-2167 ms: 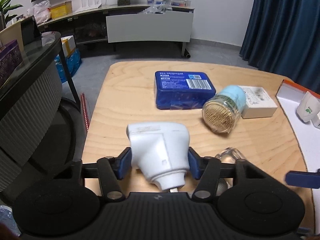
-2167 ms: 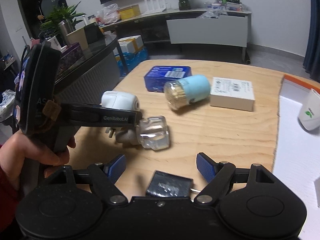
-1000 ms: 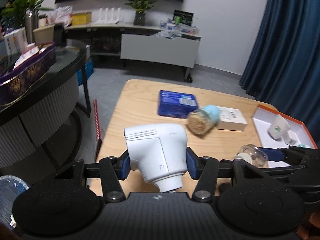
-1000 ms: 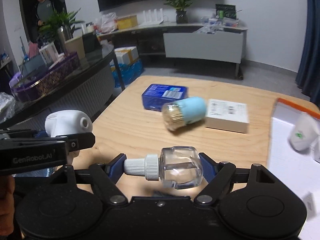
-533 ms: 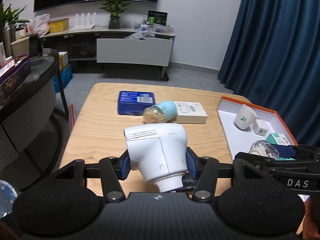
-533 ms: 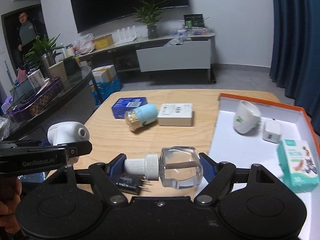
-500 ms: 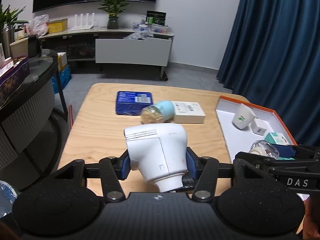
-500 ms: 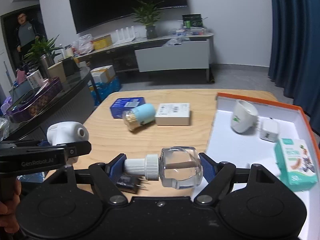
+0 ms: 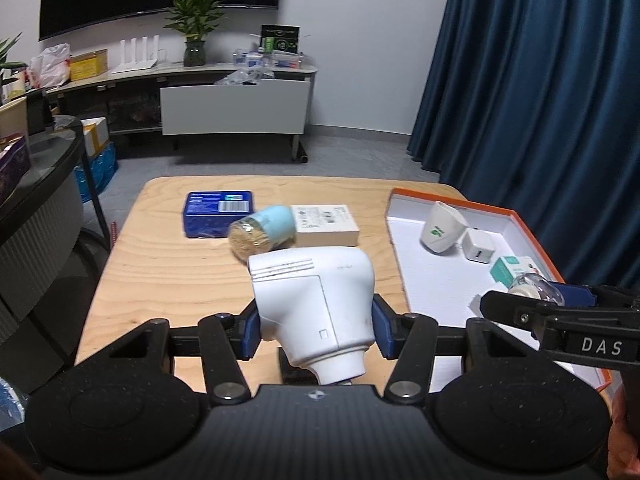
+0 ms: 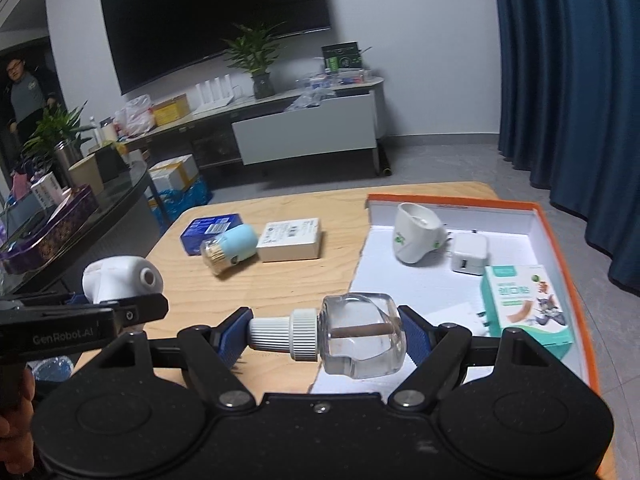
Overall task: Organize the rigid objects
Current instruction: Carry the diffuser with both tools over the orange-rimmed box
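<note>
Left gripper point(image 9: 316, 330) clamps white plug-in unit point(image 9: 316, 304) above the table point(image 9: 160, 276); right gripper point(image 10: 324, 334) grips clear bottle point(image 10: 352, 334) lengthwise at tray point(image 10: 560, 248) edge.

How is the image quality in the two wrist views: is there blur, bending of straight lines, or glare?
Left wrist view: sharp near the white plastic device, while the curtain bows from fisheye distortion. Right wrist view: slightly soft overall, the print on the teal box unreadable; small highlights on the clear bottle; the wall TV is curved and the corners are dark.
</note>
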Demonstrator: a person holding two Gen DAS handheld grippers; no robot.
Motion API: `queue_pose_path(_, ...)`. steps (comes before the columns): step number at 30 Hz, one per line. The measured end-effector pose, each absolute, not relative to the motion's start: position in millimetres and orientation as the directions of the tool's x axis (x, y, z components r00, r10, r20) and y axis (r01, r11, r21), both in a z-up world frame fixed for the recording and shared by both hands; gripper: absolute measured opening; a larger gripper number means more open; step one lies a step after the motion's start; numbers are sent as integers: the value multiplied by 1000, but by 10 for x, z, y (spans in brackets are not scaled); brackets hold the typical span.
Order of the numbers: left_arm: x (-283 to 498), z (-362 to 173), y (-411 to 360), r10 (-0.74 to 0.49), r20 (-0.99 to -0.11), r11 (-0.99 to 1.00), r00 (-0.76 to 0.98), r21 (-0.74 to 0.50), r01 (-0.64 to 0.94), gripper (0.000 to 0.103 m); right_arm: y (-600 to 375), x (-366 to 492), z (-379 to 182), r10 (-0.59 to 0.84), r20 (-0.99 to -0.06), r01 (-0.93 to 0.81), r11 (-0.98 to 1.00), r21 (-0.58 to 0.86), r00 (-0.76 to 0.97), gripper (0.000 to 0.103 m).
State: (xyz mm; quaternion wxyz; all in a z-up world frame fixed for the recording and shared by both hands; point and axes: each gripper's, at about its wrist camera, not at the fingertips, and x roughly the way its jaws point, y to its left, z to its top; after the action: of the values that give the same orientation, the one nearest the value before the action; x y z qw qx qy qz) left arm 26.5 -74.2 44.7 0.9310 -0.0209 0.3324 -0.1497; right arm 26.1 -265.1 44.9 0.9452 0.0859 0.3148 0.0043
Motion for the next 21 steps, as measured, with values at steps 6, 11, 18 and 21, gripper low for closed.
queue_pose_path(6,224,449,-918,-326,-614,941,719,-137,310,54,-2790,199,444,38,-593,79,982,170,804,92)
queue_pose_path(11,202,443,-1051,-351,-617,930,704,-140,341,54,-2909,128,465,10,-586,109,980,168,810,92)
queue_pose_path(18,175,436,-1251,-384,-617,913,687,-140,384,54,-3083,39,487,-30,-582,152,975,162,812,92)
queue_pose_path(21,161,432,-1338,-398,-618,904,678,-137,406,54,-3158,-5,483,-46,-581,174,971,167,812,92)
